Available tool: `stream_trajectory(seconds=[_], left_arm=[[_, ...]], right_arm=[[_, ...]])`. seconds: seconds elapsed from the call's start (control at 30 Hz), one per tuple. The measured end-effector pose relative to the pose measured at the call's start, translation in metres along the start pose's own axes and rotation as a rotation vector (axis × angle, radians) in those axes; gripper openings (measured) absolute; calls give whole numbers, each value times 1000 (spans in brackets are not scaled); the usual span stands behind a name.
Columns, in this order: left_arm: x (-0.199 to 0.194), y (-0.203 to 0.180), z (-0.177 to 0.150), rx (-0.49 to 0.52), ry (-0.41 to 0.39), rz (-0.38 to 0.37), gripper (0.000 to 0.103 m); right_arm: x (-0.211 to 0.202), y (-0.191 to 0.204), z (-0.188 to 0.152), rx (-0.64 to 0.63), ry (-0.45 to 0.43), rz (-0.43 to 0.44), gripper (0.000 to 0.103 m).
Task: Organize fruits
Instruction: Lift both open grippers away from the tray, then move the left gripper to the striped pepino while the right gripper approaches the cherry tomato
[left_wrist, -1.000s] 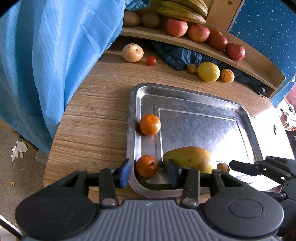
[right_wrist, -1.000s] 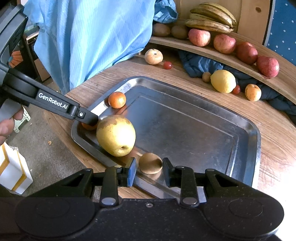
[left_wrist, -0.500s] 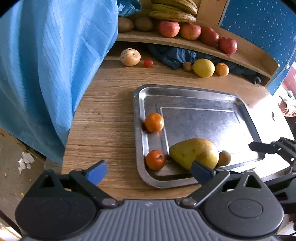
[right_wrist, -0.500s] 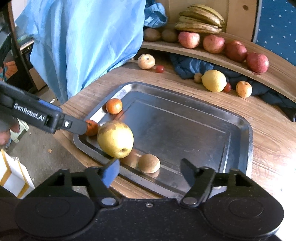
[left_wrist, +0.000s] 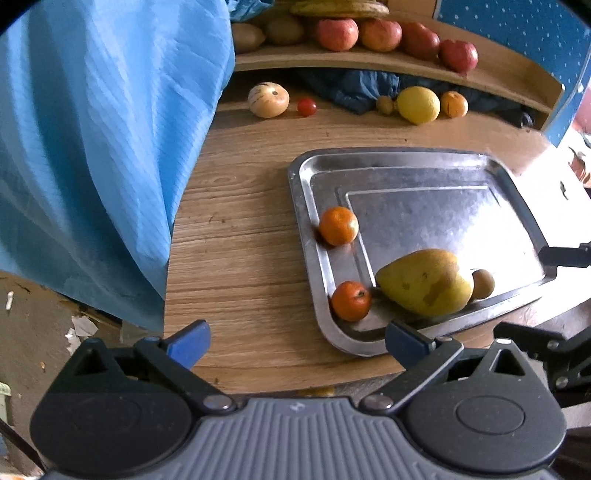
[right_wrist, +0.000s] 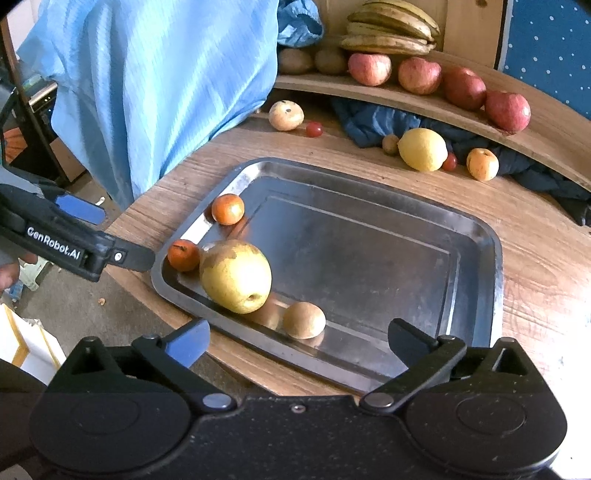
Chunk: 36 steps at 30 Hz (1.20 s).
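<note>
1. Left gripper (left_wrist: 297, 343): jaws opening, nothing between them. It hangs at the near left corner of the steel tray (left_wrist: 413, 158), just short of the nearer tangerine (left_wrist: 351, 301).
2. Right gripper (right_wrist: 299, 341): jaws opening, nothing between them. It hangs over the tray's near rim, just short of the small brown fruit (right_wrist: 304, 319).
3. Step in hand, as judged: both fruits are set down and released. To finish well, each gripper should back off straight, jaws wide, without nudging round fruit that may roll; the pear (right_wrist: 236, 275) touches the nearer tangerine.
4. Count on the tray: two tangerines, one pear, one small brown fruit, all along its near and left edges.
5. Count beyond the tray: four apples (right_wrist: 419, 75) on the shelf, one banana bunch, one lemon (right_wrist: 422, 148), two cherry tomatoes on the table.
</note>
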<state>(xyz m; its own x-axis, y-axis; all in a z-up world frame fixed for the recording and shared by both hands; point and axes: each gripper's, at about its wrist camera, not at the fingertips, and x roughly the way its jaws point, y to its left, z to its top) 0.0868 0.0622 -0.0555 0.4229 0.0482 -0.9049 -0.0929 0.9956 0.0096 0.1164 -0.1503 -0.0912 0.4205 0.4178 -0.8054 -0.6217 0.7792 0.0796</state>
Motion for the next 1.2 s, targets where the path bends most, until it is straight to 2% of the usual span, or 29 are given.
stream_trajectory(seconds=[0.3,0.53,1.2], left_arm=[[4,6,24,18,-6,21,102],[8,15,56,21,-28,33,102],[44,17,140,92,-69,4,102]], right_arm=[[8,-5,11,18,16,-31,102],[13,-15,31,30,-2,-57,102],[47,-36,95,23,-58,-108,102]])
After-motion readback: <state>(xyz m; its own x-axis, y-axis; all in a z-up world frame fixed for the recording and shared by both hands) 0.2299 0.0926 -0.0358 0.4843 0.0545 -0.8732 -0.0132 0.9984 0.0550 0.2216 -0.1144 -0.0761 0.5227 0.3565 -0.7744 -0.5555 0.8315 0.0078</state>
